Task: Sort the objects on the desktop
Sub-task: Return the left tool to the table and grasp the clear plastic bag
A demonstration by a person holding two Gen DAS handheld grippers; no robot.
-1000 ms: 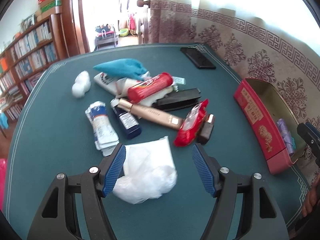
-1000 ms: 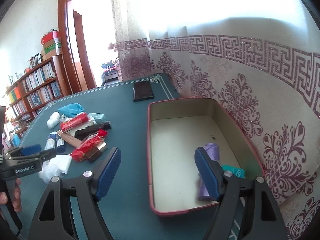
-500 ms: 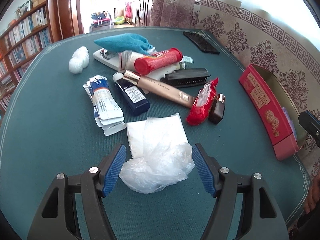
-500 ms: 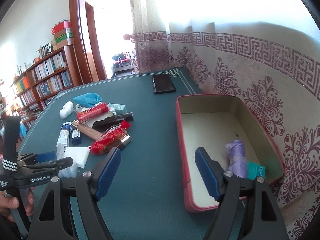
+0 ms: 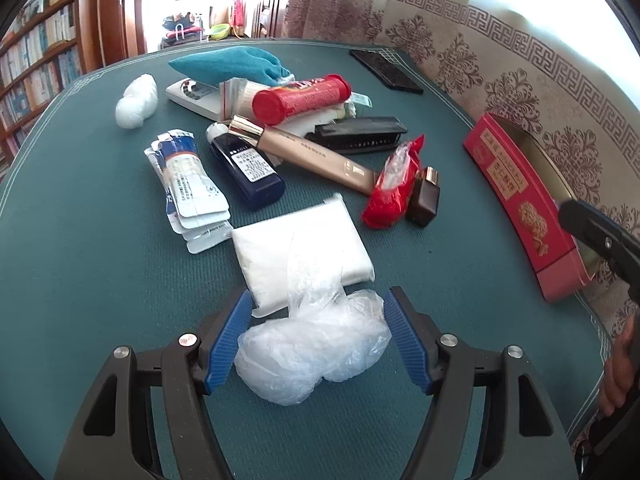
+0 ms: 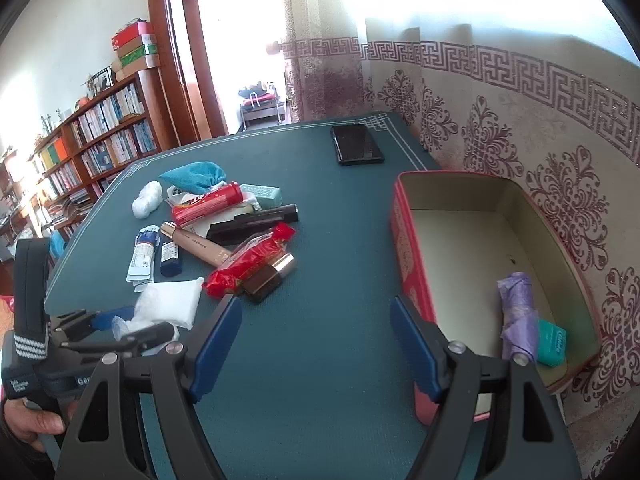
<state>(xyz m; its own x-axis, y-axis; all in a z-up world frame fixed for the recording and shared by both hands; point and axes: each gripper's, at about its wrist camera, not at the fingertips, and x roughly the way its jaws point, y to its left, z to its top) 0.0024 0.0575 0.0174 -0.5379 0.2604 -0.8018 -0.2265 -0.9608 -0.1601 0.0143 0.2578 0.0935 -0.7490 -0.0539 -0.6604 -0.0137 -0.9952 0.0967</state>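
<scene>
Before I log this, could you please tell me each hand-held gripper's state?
Left hand-held gripper: closing around crumpled clear plastic bag, not yet gripping.
Right hand-held gripper: open, empty.

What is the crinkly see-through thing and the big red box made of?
The crinkly bag looks like thin clear plastic film: wrinkled, shiny, see-through. The red box looks like painted metal tin, judging by its thin rolled rim and smooth pale inside, though stiff card is possible.

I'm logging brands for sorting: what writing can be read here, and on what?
"Gen", cut off: body of the left hand-held gripper, whose jaws have just been closing about the plastic bag.
Red tin: gold Chinese characters, too blurred.
Dark blue bottle, gold tube, sachets: print too small.
Red tube, teal box: white lettering, blurred.
</scene>
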